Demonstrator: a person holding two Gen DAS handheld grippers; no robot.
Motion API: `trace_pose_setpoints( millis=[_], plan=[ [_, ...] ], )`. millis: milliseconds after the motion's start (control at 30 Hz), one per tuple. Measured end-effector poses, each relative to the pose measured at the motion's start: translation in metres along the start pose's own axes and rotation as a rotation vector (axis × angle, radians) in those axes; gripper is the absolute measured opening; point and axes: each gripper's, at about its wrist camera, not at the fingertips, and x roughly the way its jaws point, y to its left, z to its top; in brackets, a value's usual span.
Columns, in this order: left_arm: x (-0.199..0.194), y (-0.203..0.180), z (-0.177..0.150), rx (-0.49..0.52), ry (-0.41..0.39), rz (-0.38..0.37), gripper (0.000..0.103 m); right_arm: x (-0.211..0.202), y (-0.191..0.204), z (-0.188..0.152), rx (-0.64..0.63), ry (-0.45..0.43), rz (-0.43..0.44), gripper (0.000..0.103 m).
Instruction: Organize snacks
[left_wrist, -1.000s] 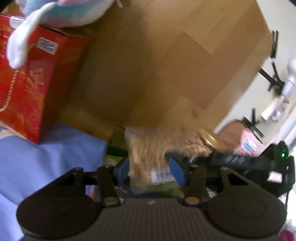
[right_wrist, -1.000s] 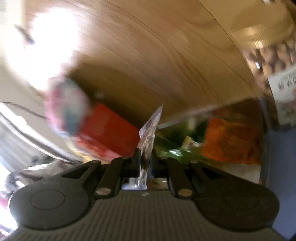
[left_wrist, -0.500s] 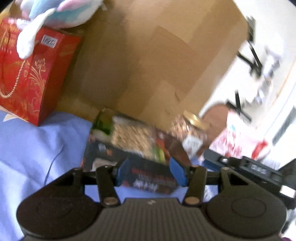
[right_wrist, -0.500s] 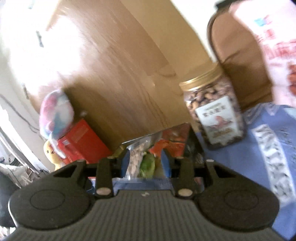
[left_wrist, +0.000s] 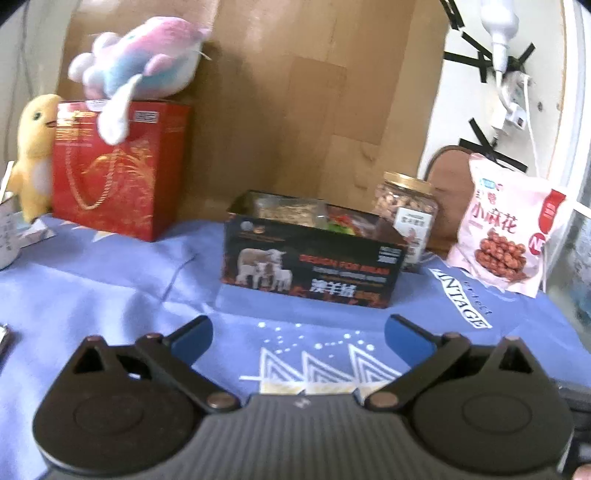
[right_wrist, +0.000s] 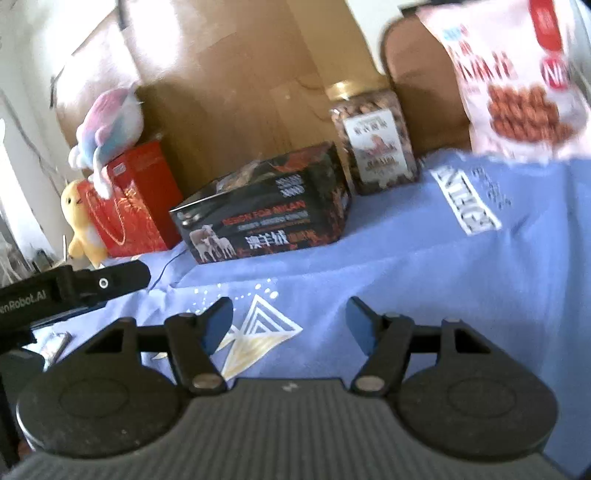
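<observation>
Left tongs spread wide, nothing between the blue pads, hanging over the blue cloth near the front edge of the desk. Right tongs also spread wide and empty, low over the same cloth, tilted view. Part of the left tool visible at the left side of the right wrist view.

Black snack box sitting on the cloth toward the back edge of the desk, about mid-width, open on top, snack packets lying inside: grainy beige pack plus something red and green next to it. Same box seen at an angle from the right wrist, well apart from both tongs.

Nut jar with gold lid just behind the box's right end, touching or nearly, can't tell. Pink snack bag standing upright near the back right corner, right of the jar, leaning on a brown rounded thing.

Red gift box at the back left, pink-blue plush on top of it, yellow duck plush at its left side. Cardboard sheet upright behind everything
</observation>
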Motion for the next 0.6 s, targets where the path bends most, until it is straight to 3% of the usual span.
trace_pose_setpoints(
  millis=[100, 300, 600],
  plan=[
    [-0.002, 0.003, -0.001, -0.013, -0.002, 0.009, 0.103, -0.005, 0.011, -0.002, -0.042, -0.029, 0.018, 0.086],
    [0.005, 0.004, -0.003, 0.000, 0.004, 0.058, 0.103, 0.003, 0.014, -0.017, -0.088, -0.002, 0.002, 0.087],
    [0.021, 0.010, -0.018, 0.011, -0.038, 0.091, 0.103, 0.006, 0.003, -0.017, -0.004, 0.000, 0.023, 0.087]
  ],
)
